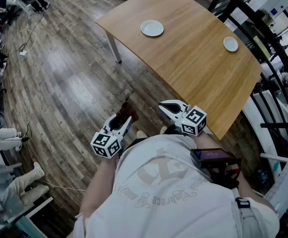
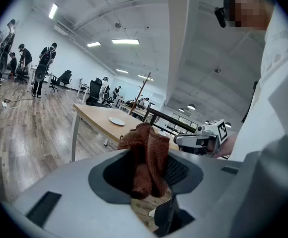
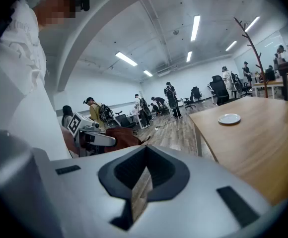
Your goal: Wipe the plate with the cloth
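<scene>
cloth (image 2: pixel 145 155) in left gripper (image 1: pixel 126 121) jaws, plate (image 1: pixel 152 28) well apart

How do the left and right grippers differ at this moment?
The left gripper is shut on the brown cloth; the right gripper is shut with nothing between its jaws. The left gripper hangs over the wooden floor, while the right gripper is closer to the table. Both are held near the person, away from both plates.
</scene>
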`<state>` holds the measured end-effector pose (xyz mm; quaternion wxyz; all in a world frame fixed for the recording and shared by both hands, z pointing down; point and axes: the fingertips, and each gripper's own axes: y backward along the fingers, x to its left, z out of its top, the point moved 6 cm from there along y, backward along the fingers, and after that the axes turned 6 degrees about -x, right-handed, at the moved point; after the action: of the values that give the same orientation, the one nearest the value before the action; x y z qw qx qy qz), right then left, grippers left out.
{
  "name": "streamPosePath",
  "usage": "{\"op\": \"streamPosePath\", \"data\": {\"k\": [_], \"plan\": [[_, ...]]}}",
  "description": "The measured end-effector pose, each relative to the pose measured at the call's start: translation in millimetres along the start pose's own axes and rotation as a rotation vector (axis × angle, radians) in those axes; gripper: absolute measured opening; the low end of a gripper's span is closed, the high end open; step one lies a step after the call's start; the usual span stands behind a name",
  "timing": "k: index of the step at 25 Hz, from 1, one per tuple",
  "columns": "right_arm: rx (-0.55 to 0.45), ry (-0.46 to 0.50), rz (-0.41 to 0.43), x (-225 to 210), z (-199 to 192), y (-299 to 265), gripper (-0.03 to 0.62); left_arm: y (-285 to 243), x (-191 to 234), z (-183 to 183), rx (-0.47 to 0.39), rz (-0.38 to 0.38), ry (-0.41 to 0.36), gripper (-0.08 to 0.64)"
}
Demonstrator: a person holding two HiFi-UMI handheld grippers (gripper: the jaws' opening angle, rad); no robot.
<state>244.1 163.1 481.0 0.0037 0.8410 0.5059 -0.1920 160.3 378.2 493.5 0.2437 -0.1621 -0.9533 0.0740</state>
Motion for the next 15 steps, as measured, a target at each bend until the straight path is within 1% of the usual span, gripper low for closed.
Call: {"op": "streamPosePath", "data": {"k": [5, 9, 15], "plan": [[-0.011, 0.009, 0.002, 1, 8, -3, 0.014, 4, 4, 1, 0.000, 0.010, 0.001, 0.175], [-0.039, -0.021, -0.004, 4, 7, -1, 0.014, 8, 3, -3, 0.000, 0.015, 0.009, 0.175], [-0.051, -0.059, -0.014, 7, 6, -8, 0.014, 17, 6, -6, -0.011, 0.022, 0.012, 0.175]]}}
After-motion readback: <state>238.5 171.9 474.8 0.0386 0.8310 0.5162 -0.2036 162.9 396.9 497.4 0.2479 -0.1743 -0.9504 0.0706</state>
